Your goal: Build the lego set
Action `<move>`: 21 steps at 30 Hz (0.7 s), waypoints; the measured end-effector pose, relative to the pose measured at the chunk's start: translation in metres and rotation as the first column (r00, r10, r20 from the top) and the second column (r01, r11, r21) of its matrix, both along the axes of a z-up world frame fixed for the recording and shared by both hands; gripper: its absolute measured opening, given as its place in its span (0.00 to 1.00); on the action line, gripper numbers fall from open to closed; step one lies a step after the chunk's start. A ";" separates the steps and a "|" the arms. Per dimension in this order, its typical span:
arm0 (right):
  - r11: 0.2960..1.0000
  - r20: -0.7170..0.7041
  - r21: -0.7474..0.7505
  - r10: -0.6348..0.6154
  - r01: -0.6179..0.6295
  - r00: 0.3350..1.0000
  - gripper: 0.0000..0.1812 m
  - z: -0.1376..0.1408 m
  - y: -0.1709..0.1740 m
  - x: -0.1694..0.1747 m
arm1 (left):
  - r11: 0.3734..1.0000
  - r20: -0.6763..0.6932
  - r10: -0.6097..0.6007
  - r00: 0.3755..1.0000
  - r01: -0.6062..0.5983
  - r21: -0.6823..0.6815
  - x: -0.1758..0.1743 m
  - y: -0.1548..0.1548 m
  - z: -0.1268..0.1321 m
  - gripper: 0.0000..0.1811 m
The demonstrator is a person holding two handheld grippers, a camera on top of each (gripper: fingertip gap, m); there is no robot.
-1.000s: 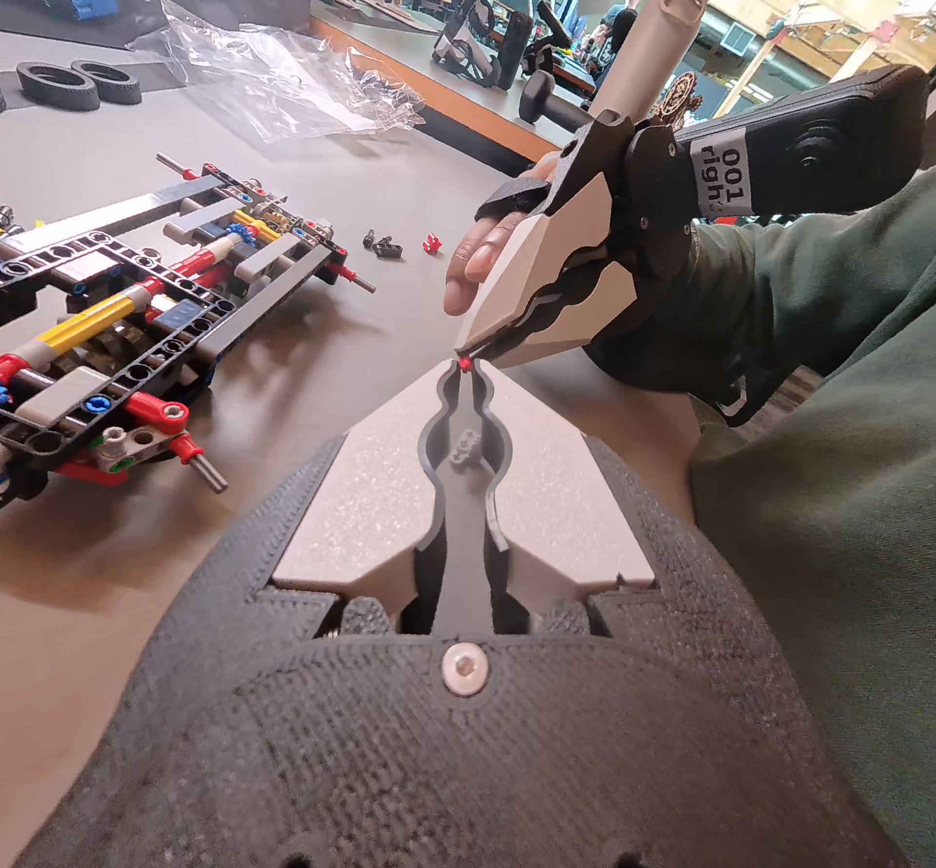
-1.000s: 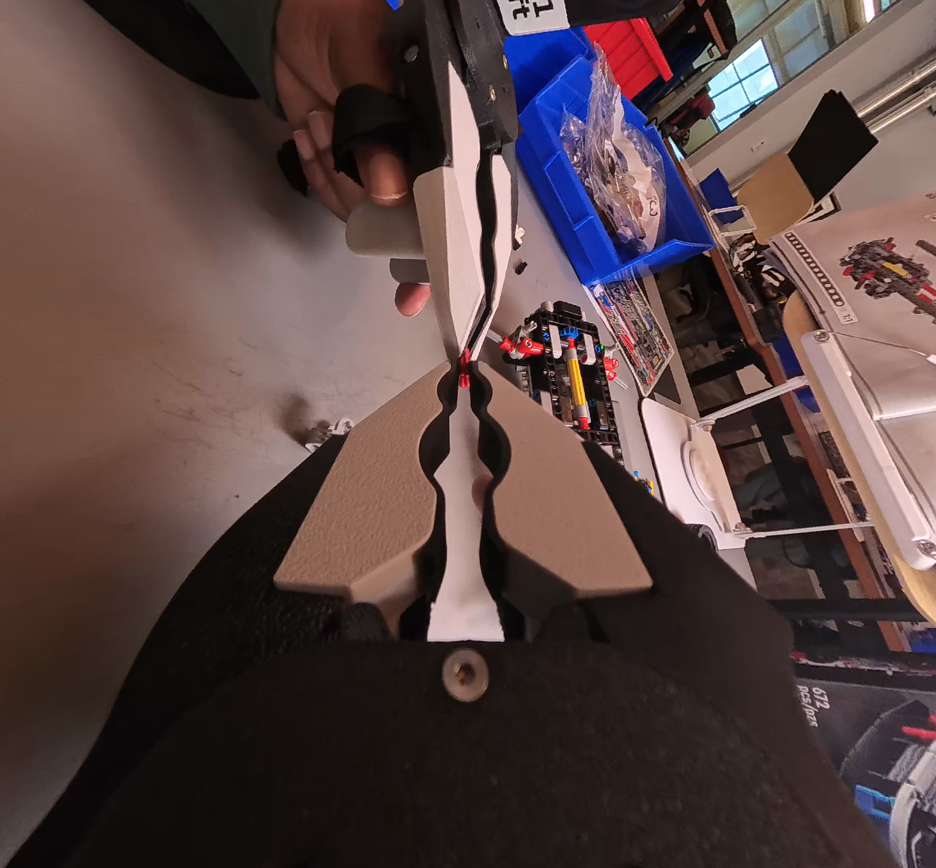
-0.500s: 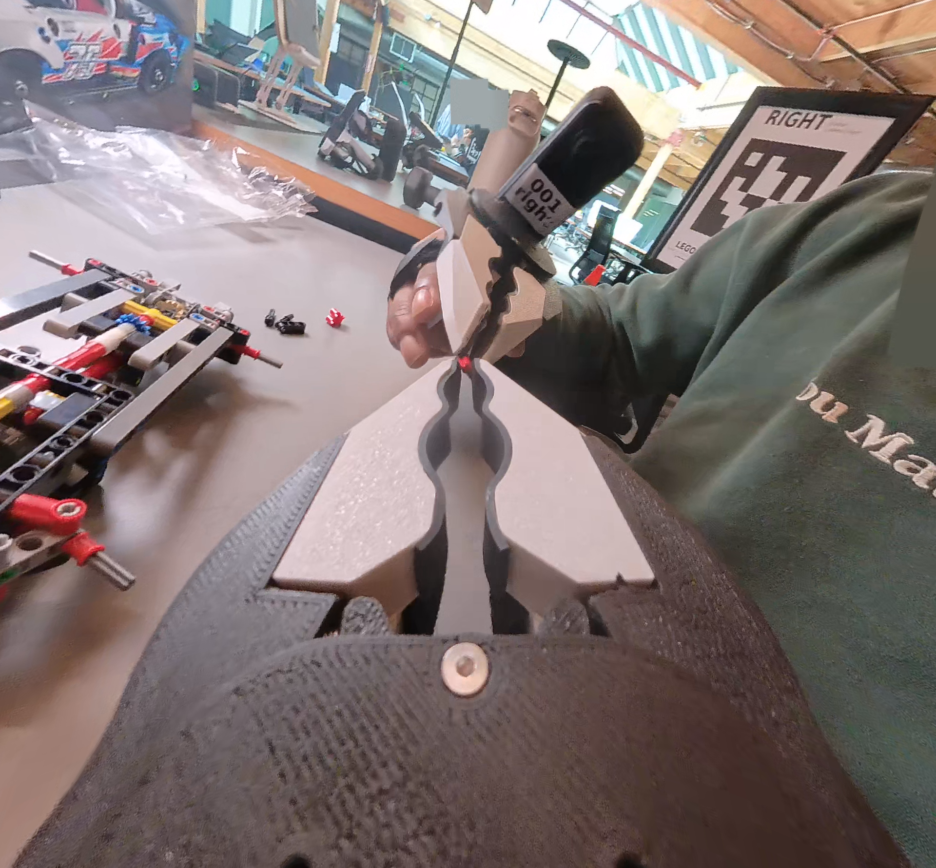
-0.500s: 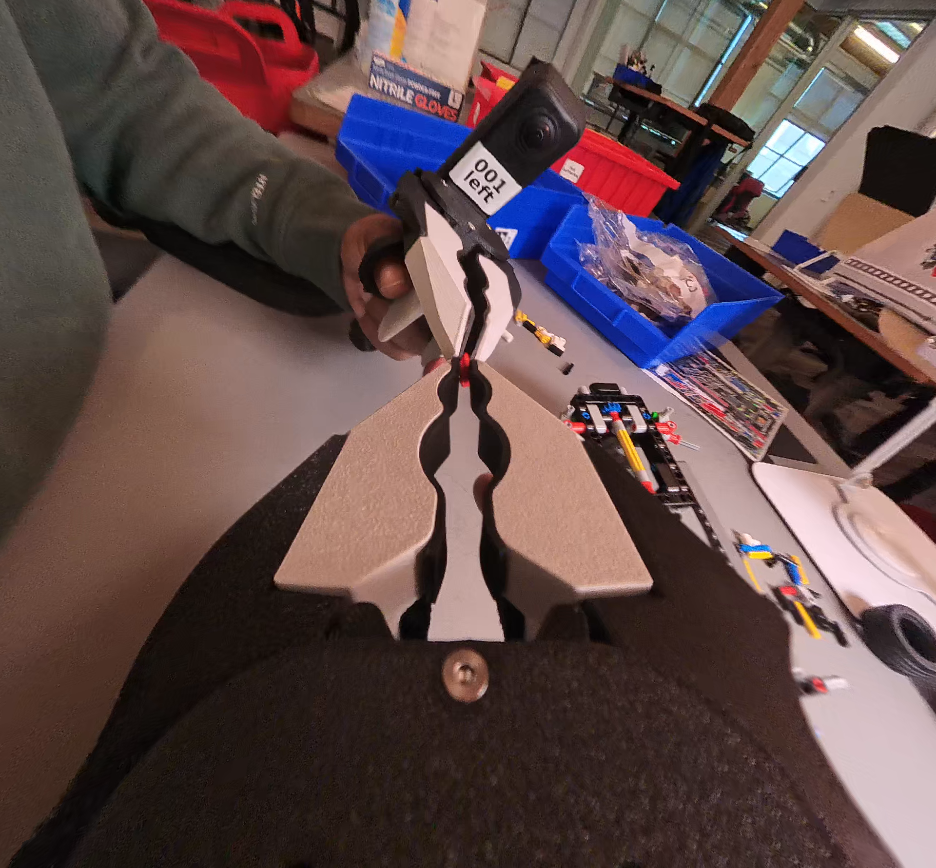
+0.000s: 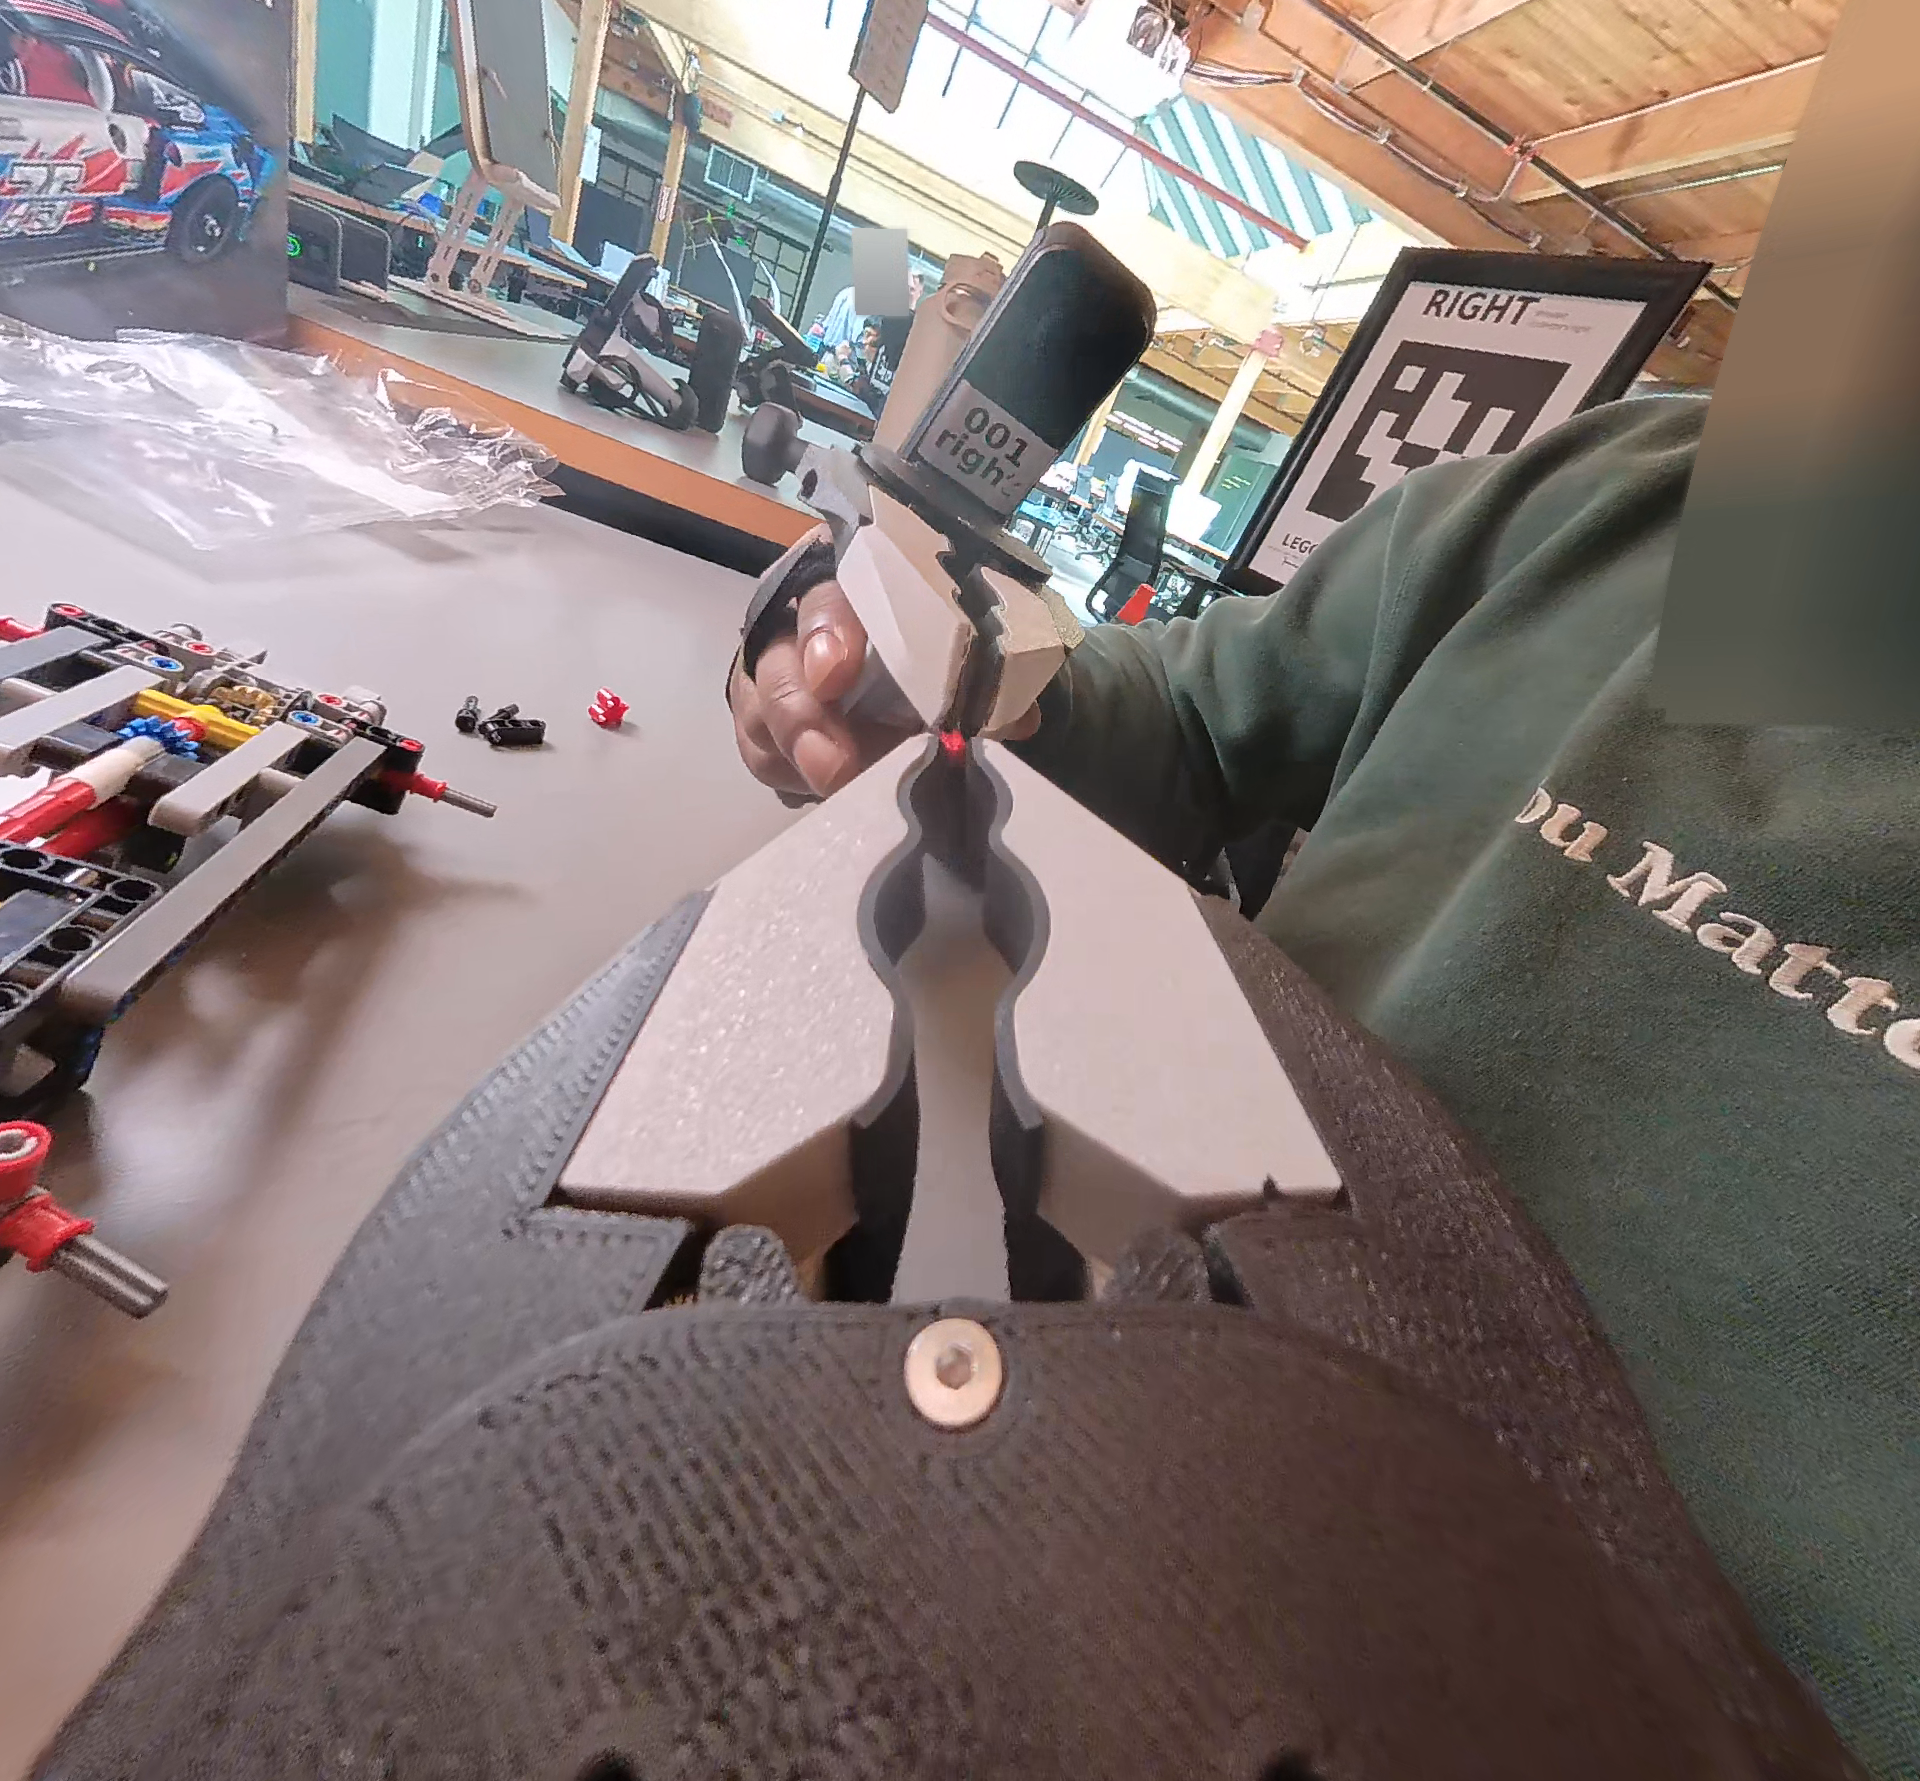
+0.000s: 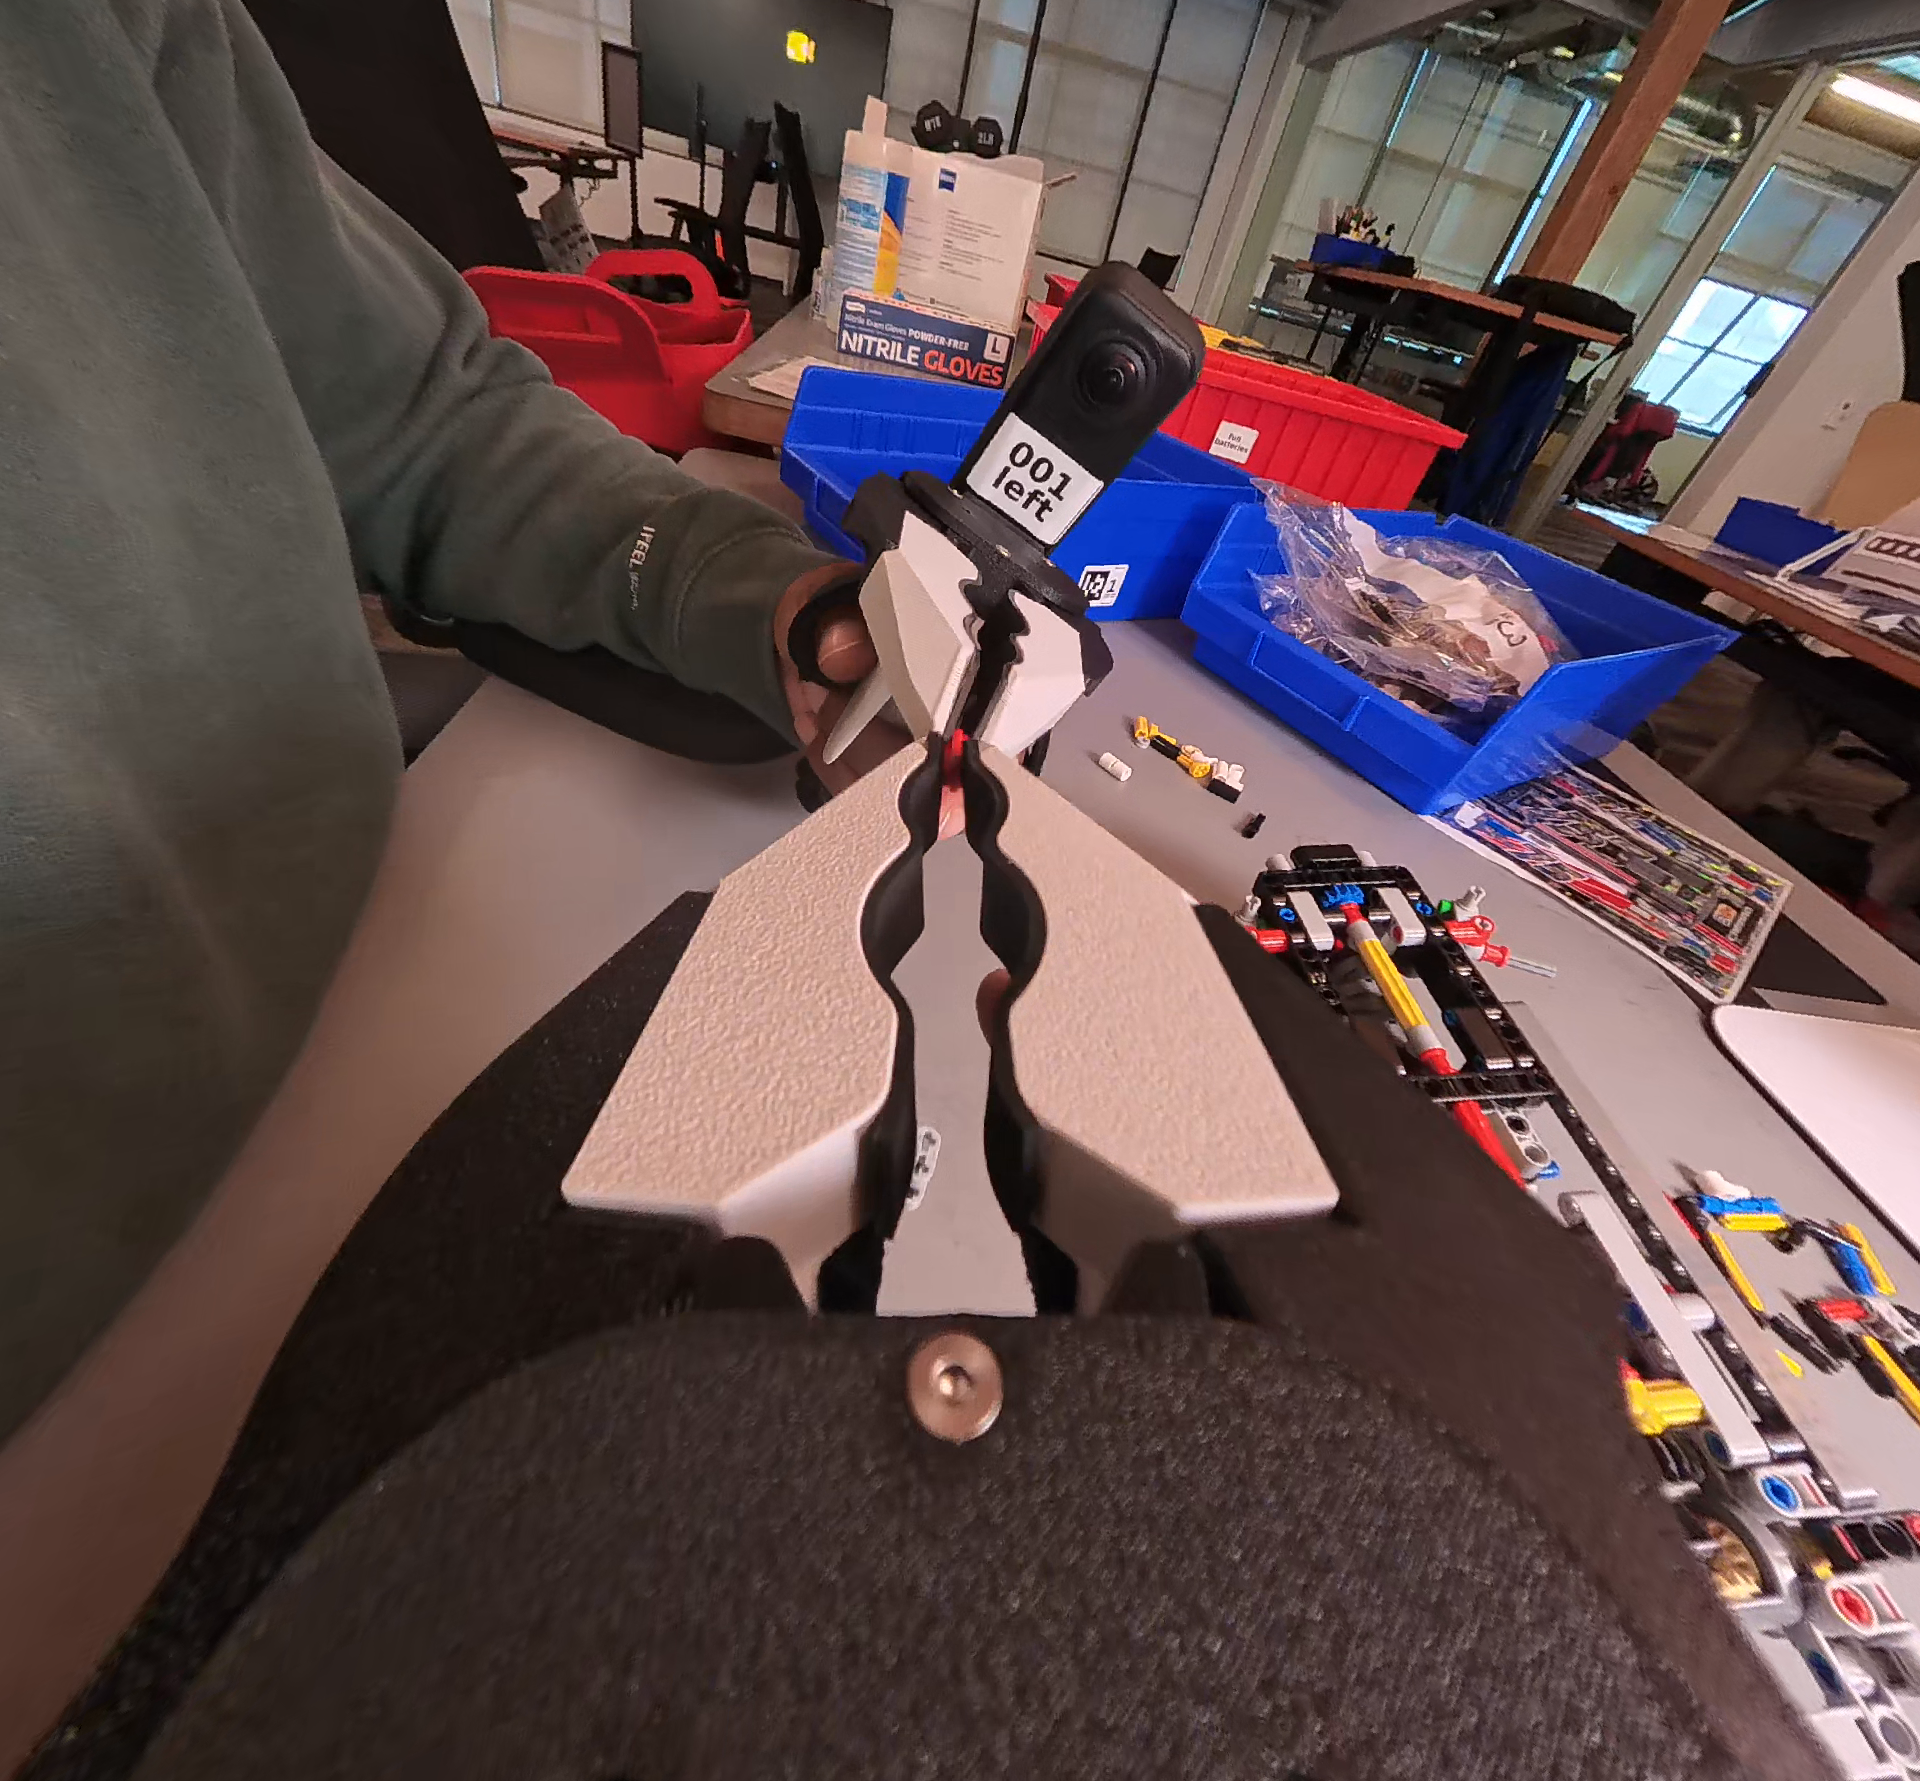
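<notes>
A tiny red piece (image 5: 951, 744) sits between pale grey fingers (image 5: 790, 952). The sleeve (image 5: 1351, 630) is dark green. Blue bins (image 6: 1455, 682) stand on the grey worktop (image 6: 582, 858).

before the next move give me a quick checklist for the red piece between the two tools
1. Red piece pinched at the left tool tip: ok, fingers closed on it.
2. Right tool also closed on the red piece: ok, the two tips meet head-on.
3. Which tool carries the load if one lets go: cannot tell.
4. How the piece is turned, or whether it is one part or two: cannot tell, too small.
5. Both tools lifted above the table: ok.
6. Chassis on the table, in neither tool: ok; spare red piece lies loose beyond it.
</notes>
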State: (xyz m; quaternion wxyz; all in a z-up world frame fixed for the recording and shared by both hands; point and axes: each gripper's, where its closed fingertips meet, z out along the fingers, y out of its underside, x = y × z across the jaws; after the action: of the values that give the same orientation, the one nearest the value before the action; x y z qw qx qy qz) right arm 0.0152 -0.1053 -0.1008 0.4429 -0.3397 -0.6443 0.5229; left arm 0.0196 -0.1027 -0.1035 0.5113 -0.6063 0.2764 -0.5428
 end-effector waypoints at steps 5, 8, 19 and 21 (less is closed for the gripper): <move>1.000 -0.013 -0.007 0.004 -0.004 1.000 0.03 0.003 0.000 0.002 | 1.000 0.035 -0.004 0.999 0.004 0.011 -0.002 -0.002 0.006 0.01; 1.000 -0.021 0.000 -0.005 0.005 1.000 0.03 0.005 0.000 0.001 | 1.000 0.044 -0.004 0.999 0.003 0.014 -0.004 -0.002 0.008 0.01; 1.000 -0.013 0.020 -0.017 0.017 1.000 0.01 0.003 0.000 0.000 | 1.000 0.037 -0.008 0.999 0.008 0.013 -0.002 -0.003 0.007 0.01; 1.000 -0.012 0.019 -0.015 0.016 1.000 0.01 0.003 0.000 -0.001 | 1.000 0.034 -0.010 0.999 0.009 0.011 -0.001 -0.003 0.006 0.01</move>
State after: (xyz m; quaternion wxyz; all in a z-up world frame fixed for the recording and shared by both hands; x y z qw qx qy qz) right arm 0.0147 -0.1055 -0.0978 0.4542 -0.3371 -0.6440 0.5151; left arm 0.0181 -0.1053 -0.0977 0.5166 -0.5929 0.2736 -0.5538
